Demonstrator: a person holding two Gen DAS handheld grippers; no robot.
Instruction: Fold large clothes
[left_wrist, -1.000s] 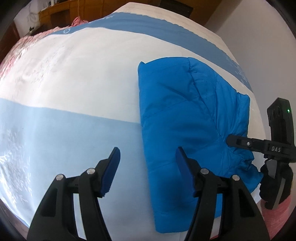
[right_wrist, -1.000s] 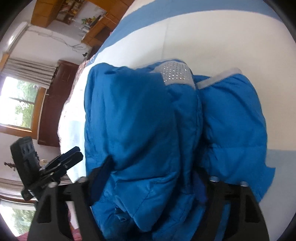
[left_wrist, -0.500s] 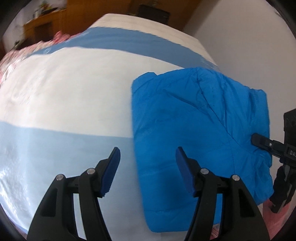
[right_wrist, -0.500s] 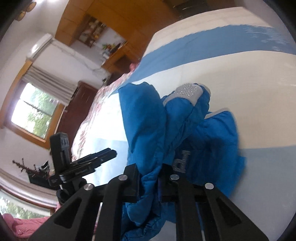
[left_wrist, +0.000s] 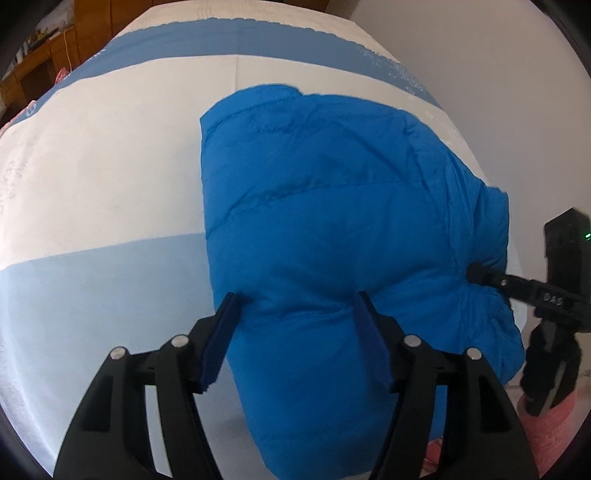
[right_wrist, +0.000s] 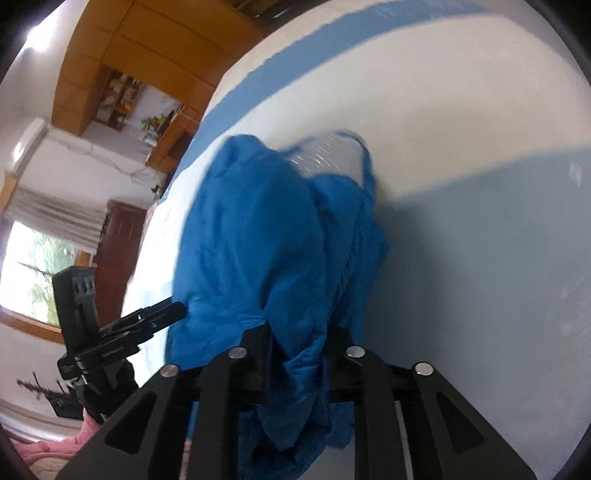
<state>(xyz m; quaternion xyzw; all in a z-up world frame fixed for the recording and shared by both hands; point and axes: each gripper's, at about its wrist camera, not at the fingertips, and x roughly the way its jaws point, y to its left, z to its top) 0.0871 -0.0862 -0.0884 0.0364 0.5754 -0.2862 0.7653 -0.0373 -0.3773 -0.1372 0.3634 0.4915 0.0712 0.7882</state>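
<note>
We count one blue jacket (left_wrist: 332, 229) on one bed (left_wrist: 92, 177); right gripper (right_wrist: 299, 354) pinches its edge, left gripper (left_wrist: 295, 325), spread, straddles a bulge at 6 o'clock.

Quilted blue jacket (left_wrist: 332, 206) of thin synthetic cloth, slightly sheeny, puffed and finely creased; grey patch (right_wrist: 327, 157) at its top edge studded with shiny dots. Bed sheet (left_wrist: 99, 184) of smooth matt woven cloth in white and pale-blue bands. Left gripper (left_wrist: 295, 325) and right gripper (right_wrist: 299, 343) of matt black plastic with bright metal pins; blue pads (left_wrist: 221, 339), dull and rubbery. Glossy varnished wood on the cabinets (right_wrist: 122, 55). Pink knitted fabric (left_wrist: 554, 424), fuzzy
</note>
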